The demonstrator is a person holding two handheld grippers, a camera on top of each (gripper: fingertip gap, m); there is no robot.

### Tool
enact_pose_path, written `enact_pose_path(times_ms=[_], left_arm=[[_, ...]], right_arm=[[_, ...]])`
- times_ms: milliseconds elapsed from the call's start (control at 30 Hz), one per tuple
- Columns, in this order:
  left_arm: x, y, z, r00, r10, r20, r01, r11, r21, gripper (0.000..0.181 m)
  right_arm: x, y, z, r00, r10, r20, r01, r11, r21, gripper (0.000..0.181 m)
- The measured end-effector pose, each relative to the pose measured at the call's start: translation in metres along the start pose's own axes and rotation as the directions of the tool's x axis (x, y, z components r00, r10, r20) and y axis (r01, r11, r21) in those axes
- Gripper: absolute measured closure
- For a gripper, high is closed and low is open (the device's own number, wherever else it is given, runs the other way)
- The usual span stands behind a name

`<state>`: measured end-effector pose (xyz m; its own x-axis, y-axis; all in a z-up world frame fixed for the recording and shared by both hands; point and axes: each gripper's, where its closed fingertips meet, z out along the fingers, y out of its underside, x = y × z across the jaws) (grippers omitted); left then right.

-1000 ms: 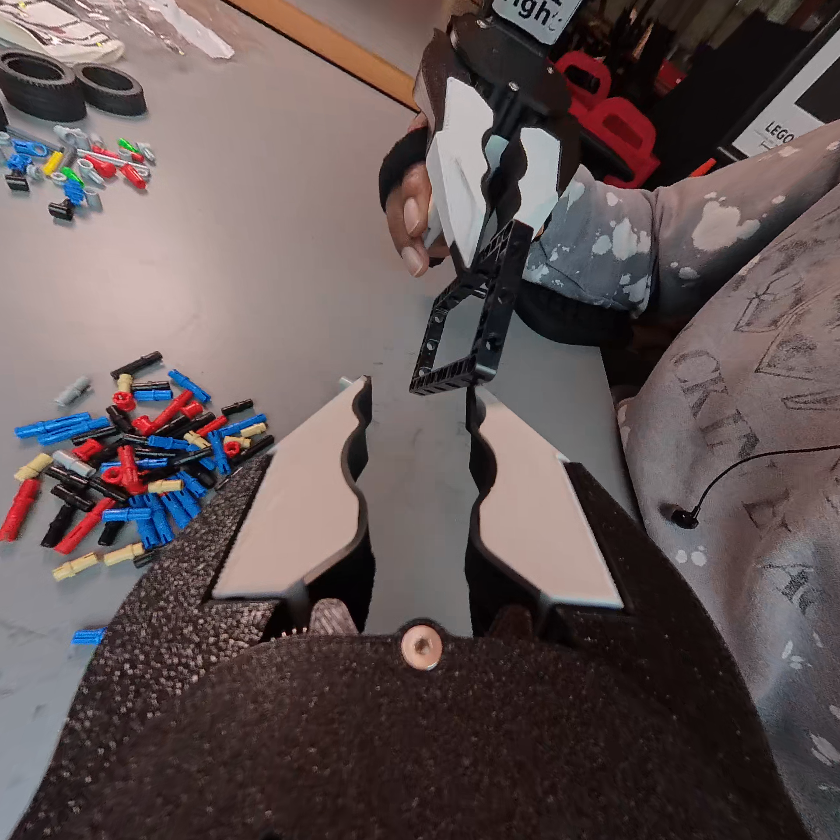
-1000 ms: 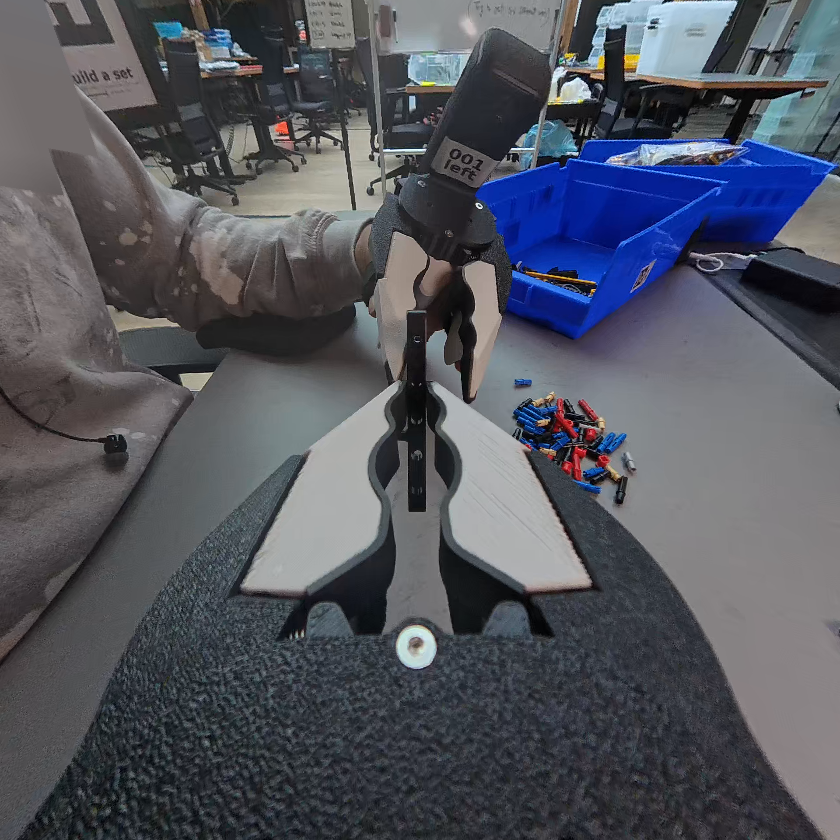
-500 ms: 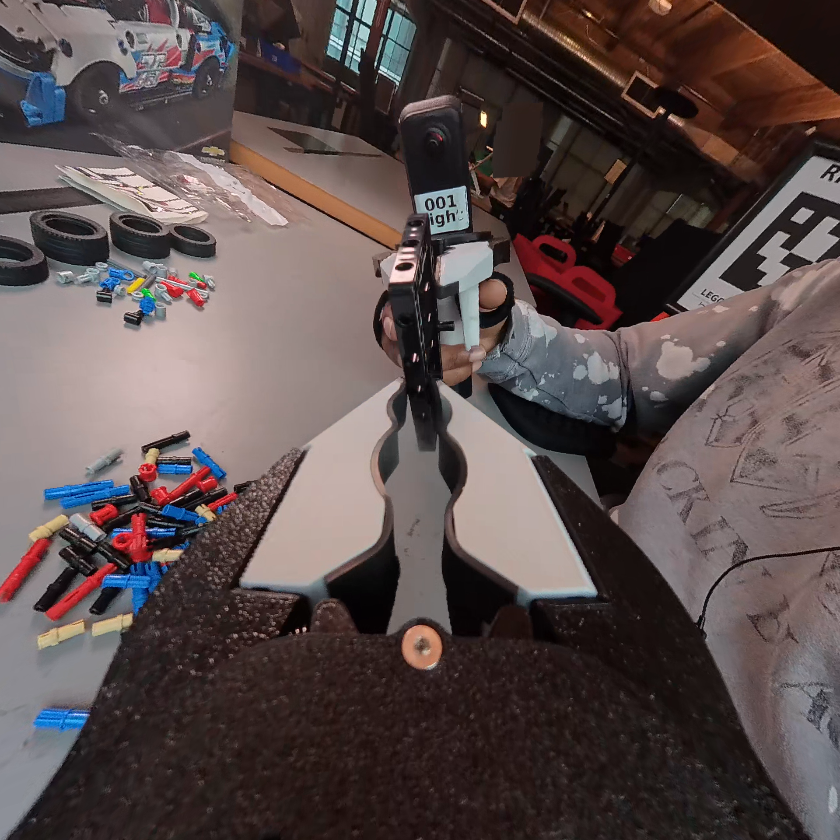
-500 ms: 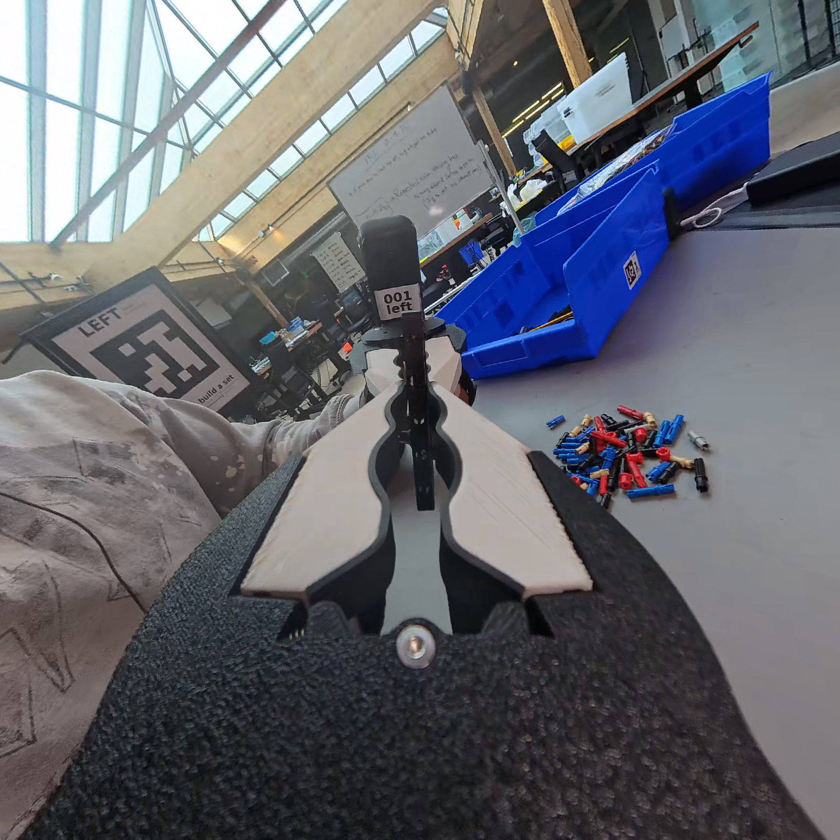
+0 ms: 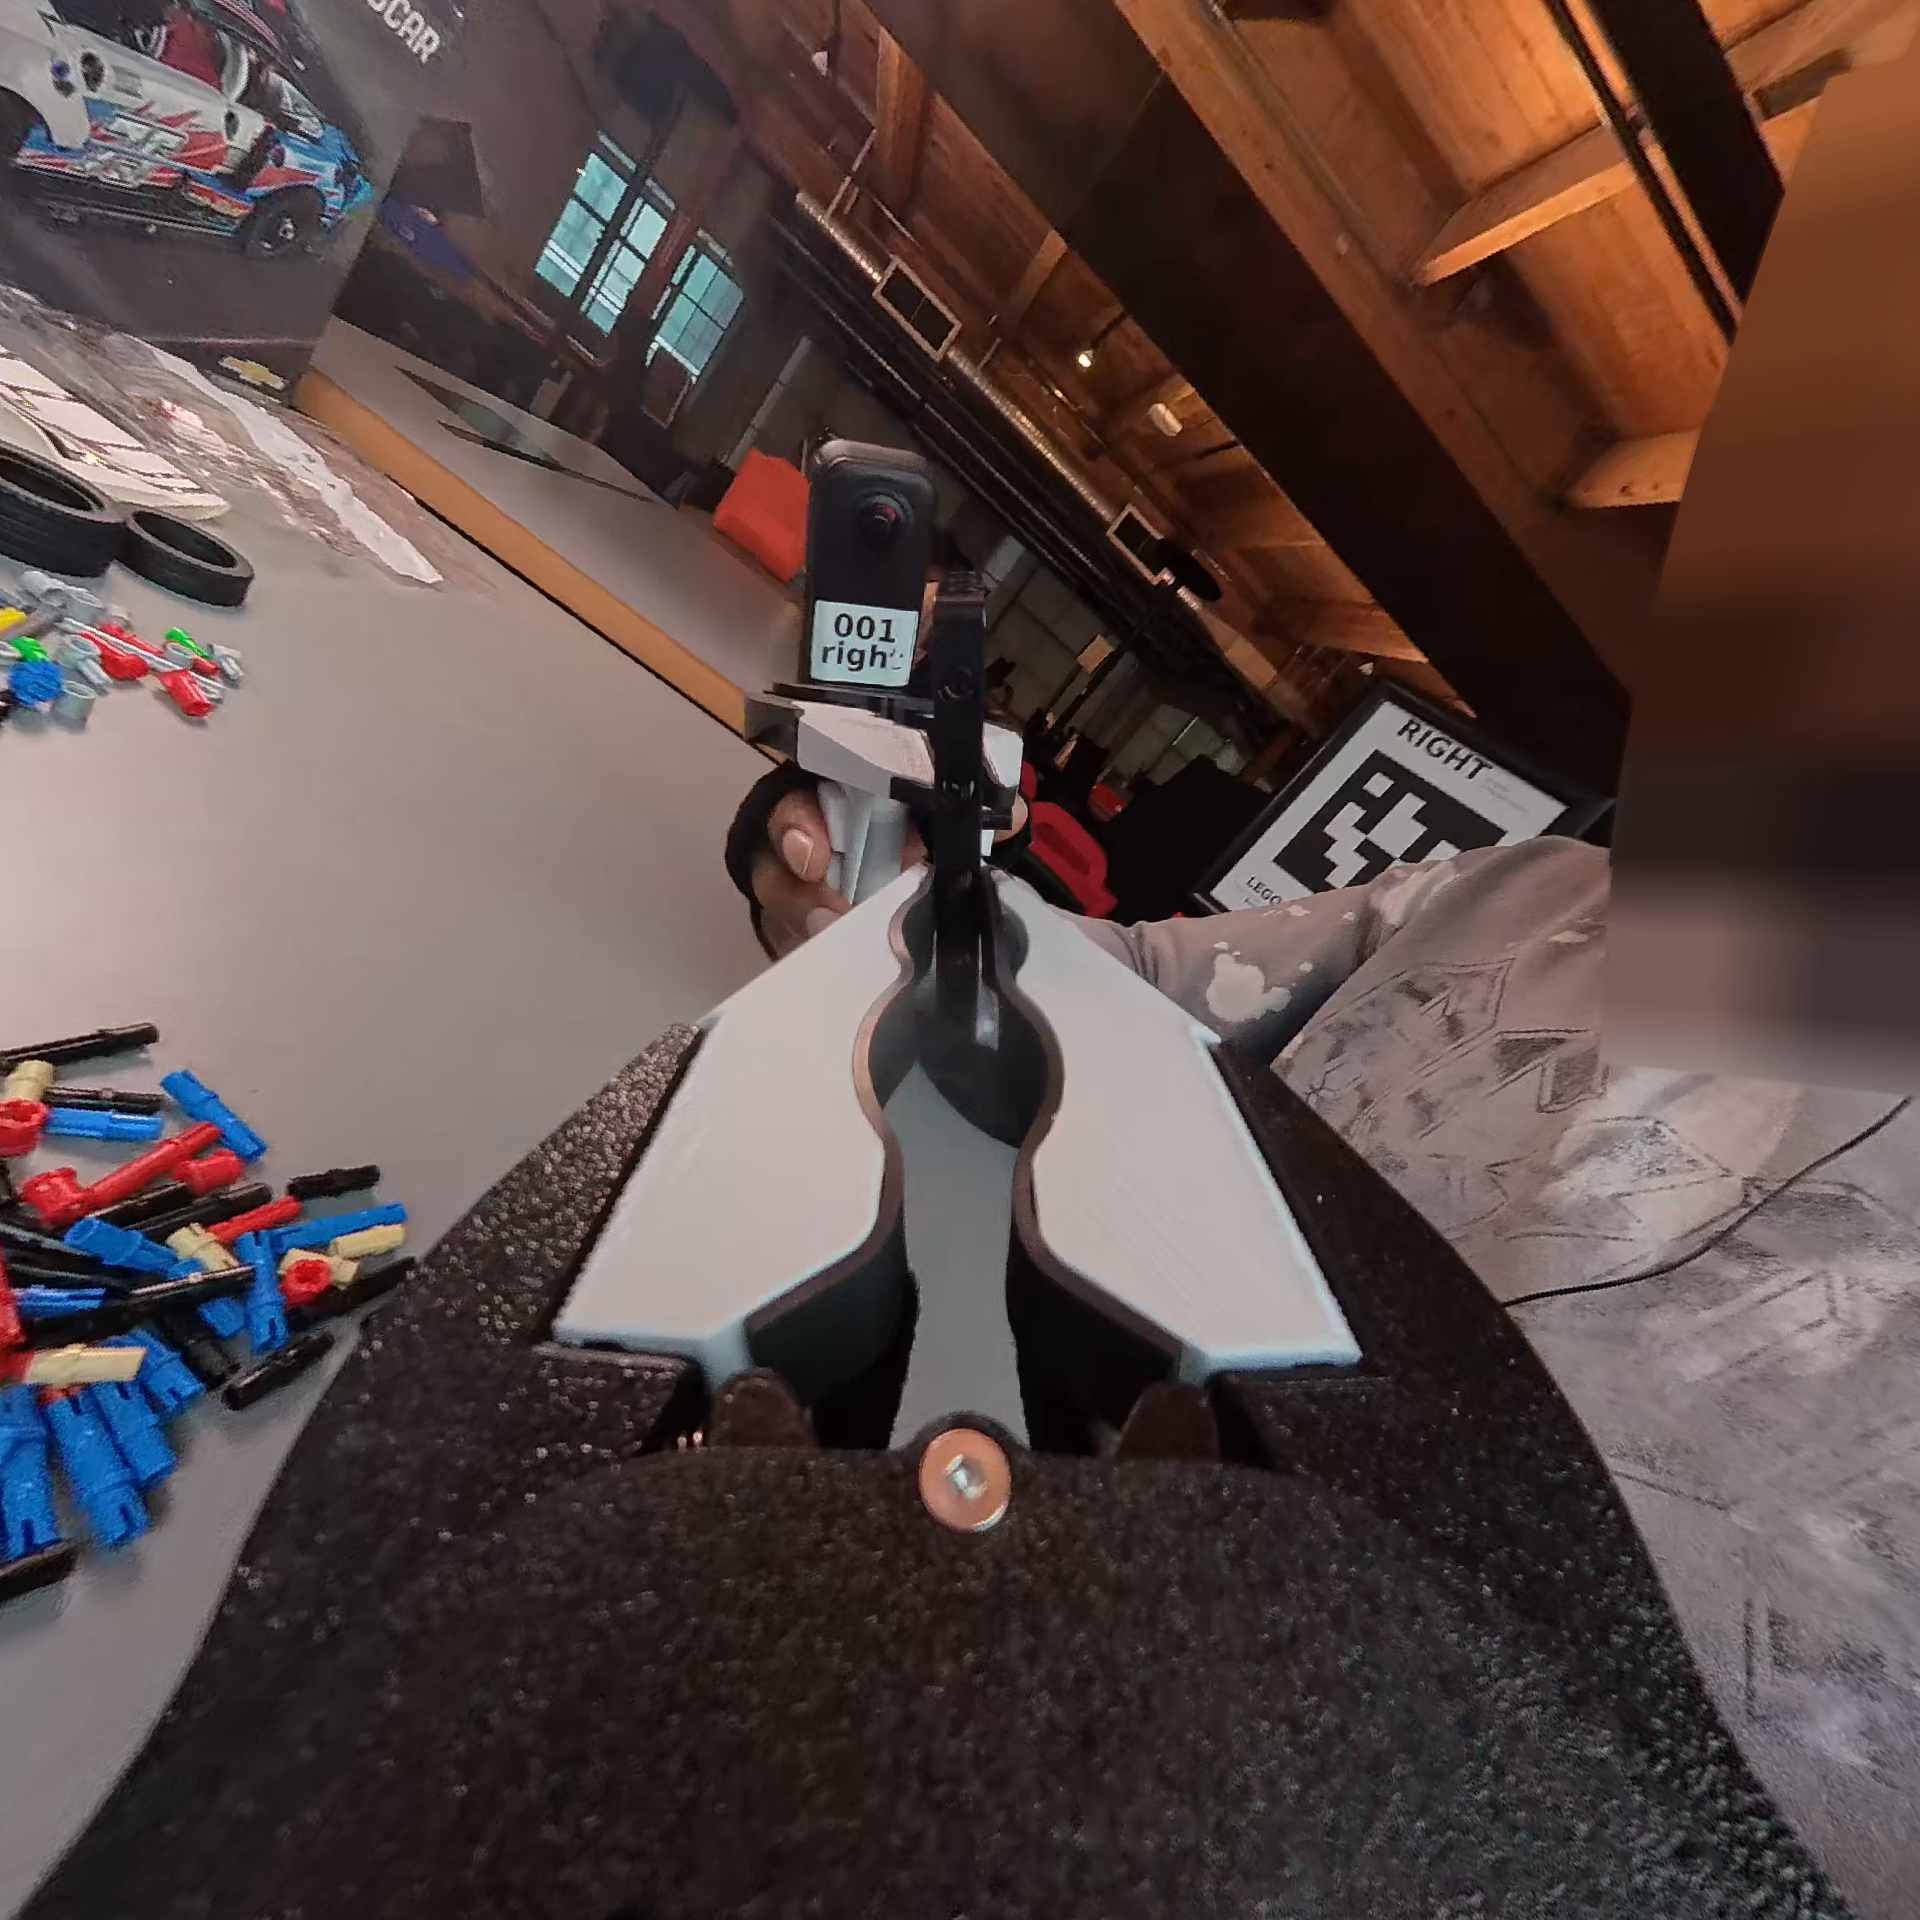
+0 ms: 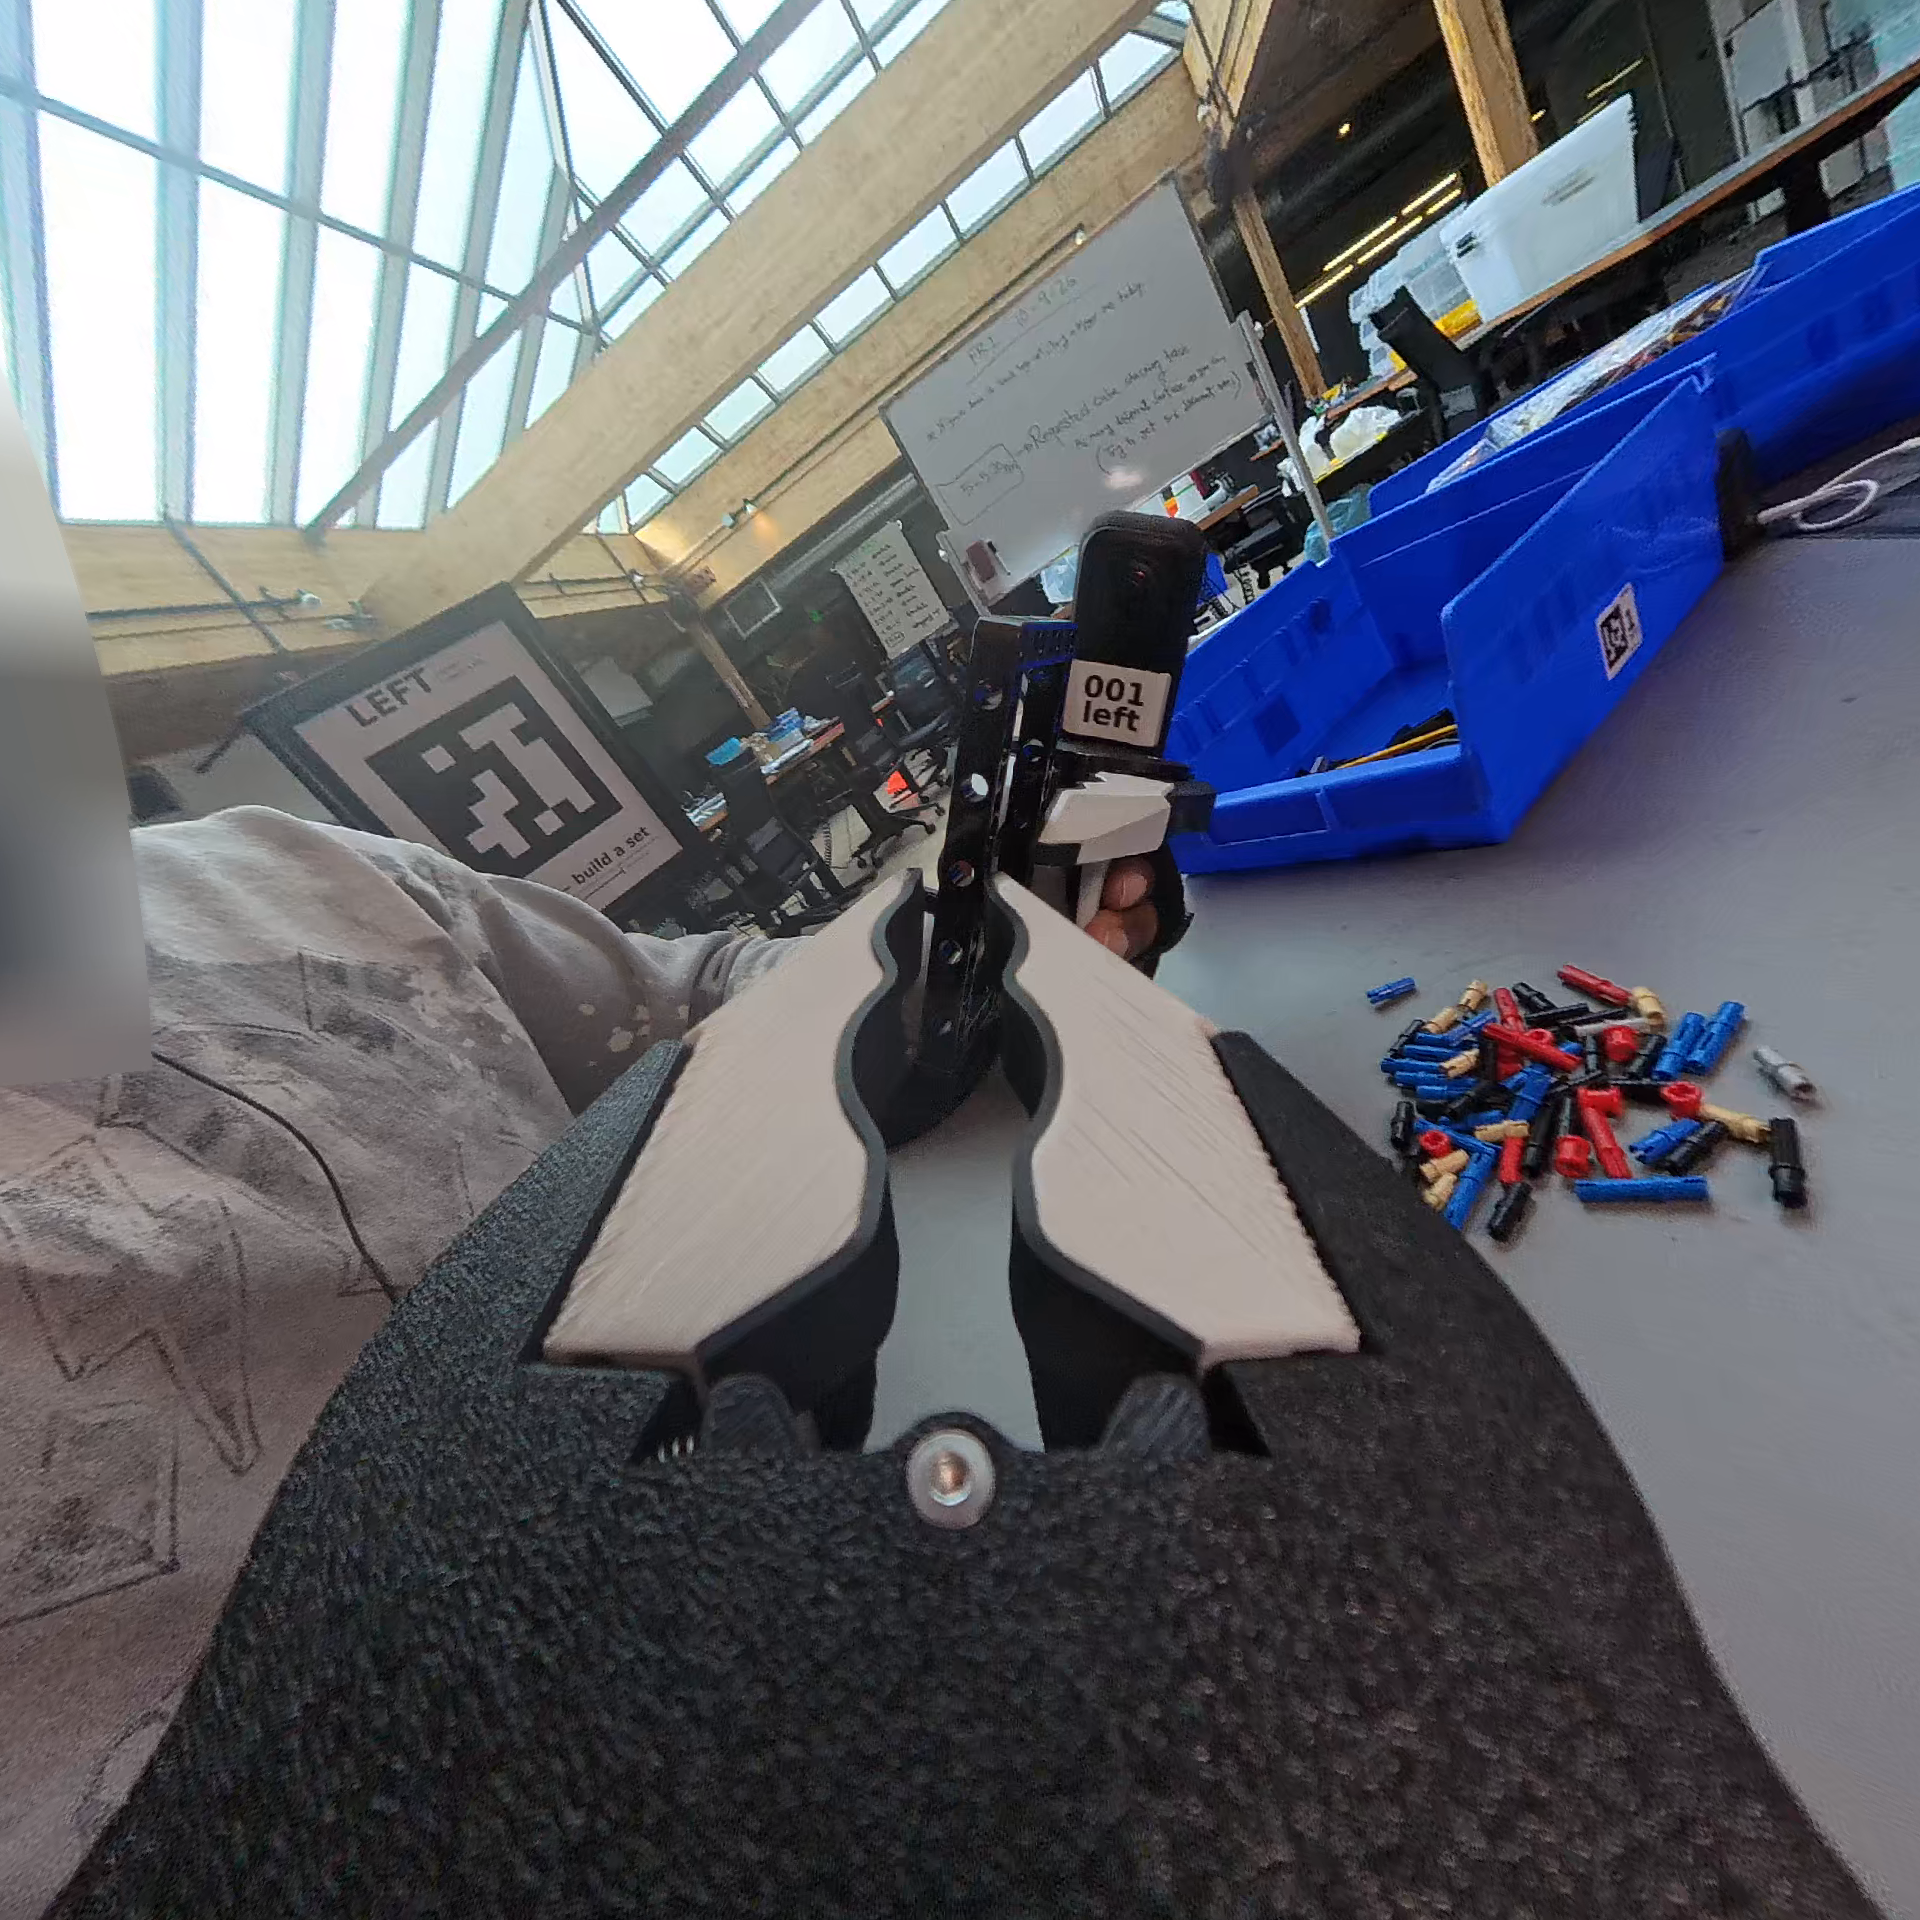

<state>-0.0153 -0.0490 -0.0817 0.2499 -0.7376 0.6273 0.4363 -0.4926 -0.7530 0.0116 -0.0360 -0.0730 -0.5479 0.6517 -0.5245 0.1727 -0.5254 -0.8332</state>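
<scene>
A black rectangular beam frame [image 5: 956, 727] is held edge-on in the air between both grippers. My left gripper [image 5: 956, 899] is shut on its near end. My right gripper [image 6: 961, 909] is shut on the same frame [image 6: 977, 769] from the opposite side. Each view shows the other gripper just behind the frame, held by a hand: the right one is in the left wrist view [image 5: 894, 748] and the left one in the right wrist view [image 6: 1101, 810]. Both grippers point upward, above the grey table [image 5: 416, 810].
A pile of blue, red, black and tan pins [image 5: 135, 1247] lies on the table and also shows in the right wrist view [image 6: 1579, 1081]. Black tyres [image 5: 187, 561] and small coloured parts [image 5: 114, 655] lie farther off. Blue bins [image 6: 1507, 665] stand behind. The person's grey sleeve [image 6: 364, 987] is close. My hands' fingertips stand some 4 centimetres from each other.
My left gripper, open a second ago, has shut on the frame my right gripper held. Both grippers have tilted upward with the frame between them.
</scene>
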Motion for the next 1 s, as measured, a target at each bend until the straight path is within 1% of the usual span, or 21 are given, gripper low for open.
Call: enact_pose_path(times_ms=[33, 133, 167, 233, 300, 333, 367, 400, 433, 467, 500, 533, 600, 667, 700, 767, 867, 1000], left_arm=[[0.003, -0.001, 0.000, 0.999, -0.016, -0.036, 0.016, 1.000, 0.019, 0.175], [0.025, -0.011, -0.001, 0.973, -0.063, -0.222, 0.085, 0.992, 0.093, 0.175], [0.029, -0.015, -0.002, 0.965, -0.063, -0.254, 0.094, 0.989, 0.114, 0.175], [0.033, -0.014, 0.000, 0.959, -0.044, -0.279, 0.077, 0.991, 0.108, 0.176], [0.036, -0.010, 0.003, 0.961, -0.024, -0.276, 0.050, 0.995, 0.087, 0.176], [0.036, -0.010, 0.004, 0.962, -0.019, -0.271, 0.045, 0.995, 0.090, 0.172], [0.034, -0.010, 0.005, 0.967, -0.022, -0.254, 0.047, 0.995, 0.093, 0.168], [0.027, -0.011, 0.006, 0.980, -0.017, -0.199, 0.036, 0.995, 0.093, 0.165], [0.016, -0.014, 0.006, 0.994, 0.004, -0.110, 0.007, 0.995, 0.100, 0.161], [0.004, -0.020, 0.002, 0.999, 0.035, -0.004, -0.035, 0.993, 0.114, 0.157], [-0.004, -0.026, -0.004, 0.993, 0.079, 0.090, -0.089, 0.989, 0.121, 0.150], [-0.005, -0.031, -0.008, 0.978, 0.139, 0.155, -0.158, 0.981, 0.116, 0.150], [0.006, -0.035, -0.006, 0.945, 0.256, 0.205, -0.277, 0.957, 0.085, 0.154], [0.013, -0.031, 0.004, 0.926, 0.310, 0.215, -0.328, 0.943, 0.051, 0.155], [0.017, -0.028, 0.010, 0.923, 0.324, 0.208, -0.339, 0.940, 0.039, 0.155], [0.018, -0.024, 0.017, 0.920, 0.337, 0.197, -0.348, 0.937, 0.019, 0.159], [0.021, -0.019, 0.019, 0.918, 0.357, 0.173, -0.361, 0.932, -0.005, 0.171], [0.030, -0.014, 0.020, 0.914, 0.382, 0.138, -0.381, 0.924, -0.038, 0.175]], right_arm=[[-0.005, 0.000, 0.001, 0.999, 0.017, 0.037, -0.017, 1.000, 0.015, 0.170], [-0.027, 0.001, 0.007, 0.975, 0.089, 0.202, -0.096, 0.995, 0.025, 0.164], [-0.034, 0.003, 0.009, 0.968, 0.089, 0.235, -0.096, 0.995, 0.020, 0.162], [-0.041, 0.005, 0.016, 0.969, 0.049, 0.244, -0.055, 0.998, 0.021, 0.163], [-0.046, 0.005, 0.020, 0.969, 0.014, 0.245, -0.023, 0.999, 0.034, 0.168], [-0.049, 0.004, 0.020, 0.969, 0.003, 0.247, -0.014, 0.999, 0.041, 0.169], [-0.049, 0.002, 0.020, 0.972, -0.014, 0.237, 0.002, 0.999, 0.050, 0.170], [-0.048, 0.000, 0.020, 0.976, -0.043, 0.215, 0.031, 0.998, 0.056, 0.171], [-0.046, -0.004, 0.019, 0.980, -0.082, 0.181, 0.070, 0.995, 0.069, 0.173], [-0.040, -0.009, 0.018, 0.985, -0.132, 0.114, 0.123, 0.989, 0.081, 0.174], [-0.030, -0.015, 0.017, 0.980, -0.198, 0.008, 0.196, 0.977, 0.089, 0.174], [-0.020, -0.021, 0.014, 0.958, -0.269, -0.097, 0.277, 0.957, 0.089, 0.174], [-0.009, -0.026, 0.011, 0.892, -0.383, -0.238, 0.405, 0.913, 0.046, 0.174], [-0.002, -0.023, 0.015, 0.833, -0.459, -0.309, 0.480, 0.877, -0.010, 0.174], [-0.002, -0.020, 0.018, 0.824, -0.472, -0.312, 0.491, 0.871, -0.020, 0.174], [-0.005, -0.014, 0.025, 0.838, -0.460, -0.293, 0.478, 0.878, -0.013, 0.174], [-0.008, -0.009, 0.029, 0.857, -0.443, -0.262, 0.455, 0.890, -0.017, 0.174], [-0.018, -0.007, 0.030, 0.900, -0.396, -0.183, 0.402, 0.916, -0.002, 0.174]])
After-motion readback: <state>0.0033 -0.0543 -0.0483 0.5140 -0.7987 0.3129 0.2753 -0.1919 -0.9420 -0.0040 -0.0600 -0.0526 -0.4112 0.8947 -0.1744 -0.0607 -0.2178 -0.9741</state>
